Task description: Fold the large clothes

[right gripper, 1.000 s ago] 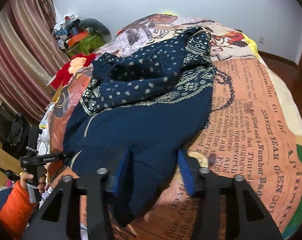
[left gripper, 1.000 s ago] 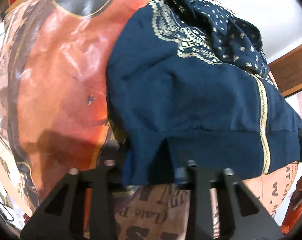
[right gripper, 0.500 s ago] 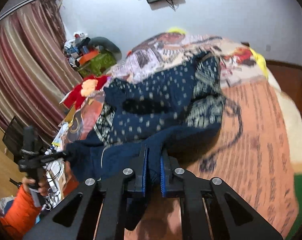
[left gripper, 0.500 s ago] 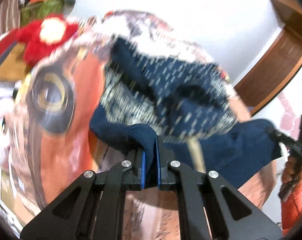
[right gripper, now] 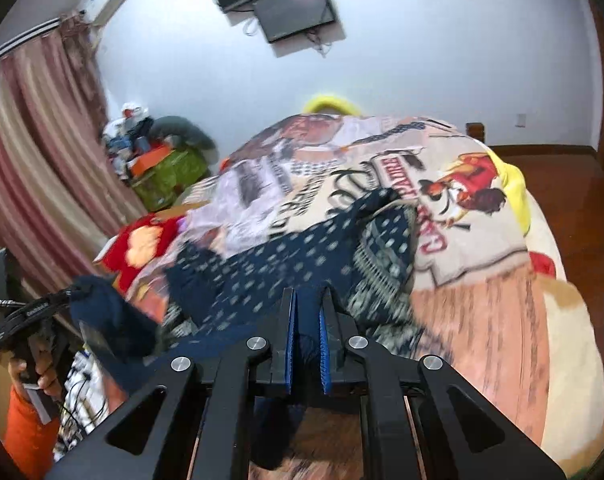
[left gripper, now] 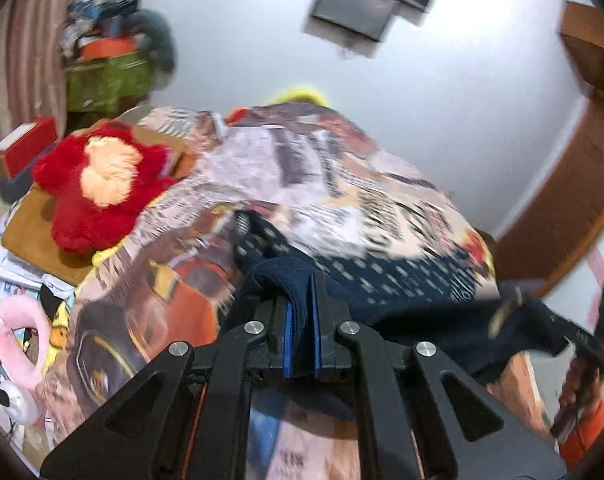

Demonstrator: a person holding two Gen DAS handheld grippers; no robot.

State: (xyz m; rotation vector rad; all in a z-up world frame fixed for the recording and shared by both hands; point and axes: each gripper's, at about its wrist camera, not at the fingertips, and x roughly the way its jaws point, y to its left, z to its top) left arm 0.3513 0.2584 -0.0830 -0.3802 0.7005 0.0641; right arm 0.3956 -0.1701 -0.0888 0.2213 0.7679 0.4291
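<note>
The large navy-blue knitted garment with a pale dotted and banded pattern (right gripper: 302, 256) is seen lying on the bed, over a printed blanket in orange, cream and newsprint motifs (right gripper: 482, 240); most of its body is spread across the middle of the bed, while its plain navy hem is lifted at the near edge. The left claw (left gripper: 300, 312) is closed down to a narrow gap, and a bunched fold of the ribbed navy hem is pinched between its blue pads. The right claw (right gripper: 306, 320) is likewise closed tight on a fold of the same hem. In each wrist view the other claw is seen off to the side, with hem cloth hanging from it, so the hem is judged to be held at two points well apart and stretched between them. The garment's long axis is read as running away from both claws toward the head of the bed, with the patterned upper part farthest off. Neither hand is clearly the nearer. The coming move is judged to be a carry of the hem forward over the body. A red plush toy (left gripper: 97, 184) is noted beside the bed.
</note>
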